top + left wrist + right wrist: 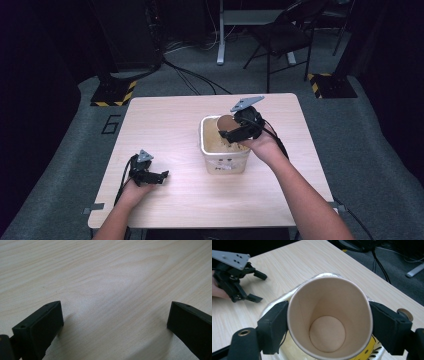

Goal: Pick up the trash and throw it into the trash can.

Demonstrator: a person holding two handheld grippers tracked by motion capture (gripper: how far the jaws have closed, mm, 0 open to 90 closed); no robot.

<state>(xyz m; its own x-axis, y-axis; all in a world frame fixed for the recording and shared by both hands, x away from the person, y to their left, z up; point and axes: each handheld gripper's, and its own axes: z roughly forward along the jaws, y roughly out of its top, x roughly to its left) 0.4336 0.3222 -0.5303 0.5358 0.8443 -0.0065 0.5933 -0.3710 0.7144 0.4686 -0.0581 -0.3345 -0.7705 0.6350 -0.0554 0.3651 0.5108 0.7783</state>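
From the high view I see a pale wood-grain surface (170, 125) with a white square plastic tub (225, 150) standing right of its middle. Beyond the far edge, on grey carpet, stand a black folding chair (282, 35), a white desk leg (220, 32) and trailing black cables (192, 77); two black bases edged with yellow-and-black tape (114, 93) sit at the far corners.

The tub's label is too small for me to read, and in the right gripper view its rim is mostly hidden behind the cup. I can't make out what fills it.

My right tongs (235, 131) hang over the tub, clenched on a tan paper cup (329, 317), one jaw pressed against each side of its wall. The cup is empty, its open mouth facing the camera, and it is held above the tub.

My left tongs (162, 176) rest low at the near left of the surface, well apart from the tub, jaws spread wide with only bare wood between them.
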